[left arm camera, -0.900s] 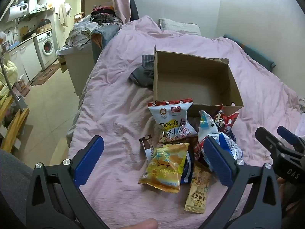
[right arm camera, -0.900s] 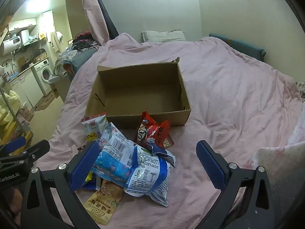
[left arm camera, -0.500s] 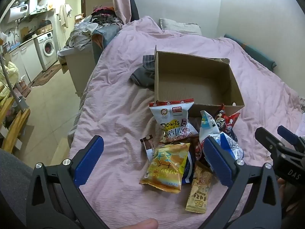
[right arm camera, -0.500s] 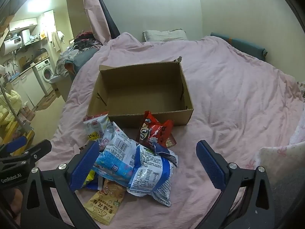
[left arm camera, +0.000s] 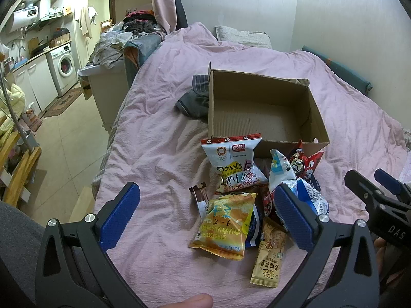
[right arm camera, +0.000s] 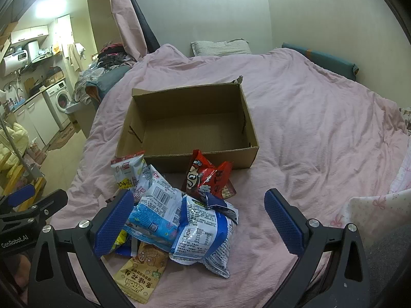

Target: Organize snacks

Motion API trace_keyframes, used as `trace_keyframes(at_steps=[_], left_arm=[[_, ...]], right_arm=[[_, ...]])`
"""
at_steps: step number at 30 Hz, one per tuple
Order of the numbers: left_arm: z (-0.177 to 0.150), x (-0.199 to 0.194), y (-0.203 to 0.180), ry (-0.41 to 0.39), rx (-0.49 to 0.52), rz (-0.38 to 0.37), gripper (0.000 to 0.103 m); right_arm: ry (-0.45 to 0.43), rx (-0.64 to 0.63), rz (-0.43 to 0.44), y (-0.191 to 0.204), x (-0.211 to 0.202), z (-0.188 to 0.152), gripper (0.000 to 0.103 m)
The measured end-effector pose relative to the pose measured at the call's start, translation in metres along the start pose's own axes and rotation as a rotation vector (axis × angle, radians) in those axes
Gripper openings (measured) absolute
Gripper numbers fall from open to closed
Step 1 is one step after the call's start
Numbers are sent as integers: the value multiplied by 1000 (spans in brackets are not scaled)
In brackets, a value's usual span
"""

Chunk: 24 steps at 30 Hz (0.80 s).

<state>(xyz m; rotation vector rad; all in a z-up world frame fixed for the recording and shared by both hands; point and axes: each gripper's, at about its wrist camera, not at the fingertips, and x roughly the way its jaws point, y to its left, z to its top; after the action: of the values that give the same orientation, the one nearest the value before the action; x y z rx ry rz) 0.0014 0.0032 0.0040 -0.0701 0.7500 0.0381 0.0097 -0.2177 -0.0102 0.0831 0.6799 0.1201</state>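
Note:
An open, empty cardboard box (left arm camera: 262, 118) (right arm camera: 190, 131) sits on the pink bed cover. In front of it lies a pile of snack packets: a white packet (left arm camera: 231, 161) (right arm camera: 125, 172), a yellow packet (left arm camera: 226, 223), a tan peanut packet (left arm camera: 268, 254) (right arm camera: 143, 272), a red packet (left arm camera: 303, 164) (right arm camera: 205, 177), a light blue packet (right arm camera: 156, 213) and a blue-and-white packet (right arm camera: 205, 233). My left gripper (left arm camera: 205, 218) is open above the yellow packet. My right gripper (right arm camera: 197, 220) is open above the blue packets. Neither holds anything.
A dark folded cloth (left arm camera: 195, 100) lies left of the box. The bed's left edge drops to a tiled floor (left arm camera: 64, 154), with a washing machine (left arm camera: 64, 66) and clothes pile (left arm camera: 120, 43) beyond. A pillow (right arm camera: 221, 47) and wall stand behind the bed.
Both grippers have shifted only slightly; the box and snack pile sit marginally lower and to the right in both views. Nothing was gripped or let go.

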Motion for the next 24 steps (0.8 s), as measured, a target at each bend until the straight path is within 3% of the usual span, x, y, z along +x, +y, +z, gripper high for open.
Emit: trace_keyframes(at_steps=[24], left_arm=[[1, 0, -1, 0, 1, 0, 103]], right_arm=[[7, 18, 2, -4, 0, 0, 103]])
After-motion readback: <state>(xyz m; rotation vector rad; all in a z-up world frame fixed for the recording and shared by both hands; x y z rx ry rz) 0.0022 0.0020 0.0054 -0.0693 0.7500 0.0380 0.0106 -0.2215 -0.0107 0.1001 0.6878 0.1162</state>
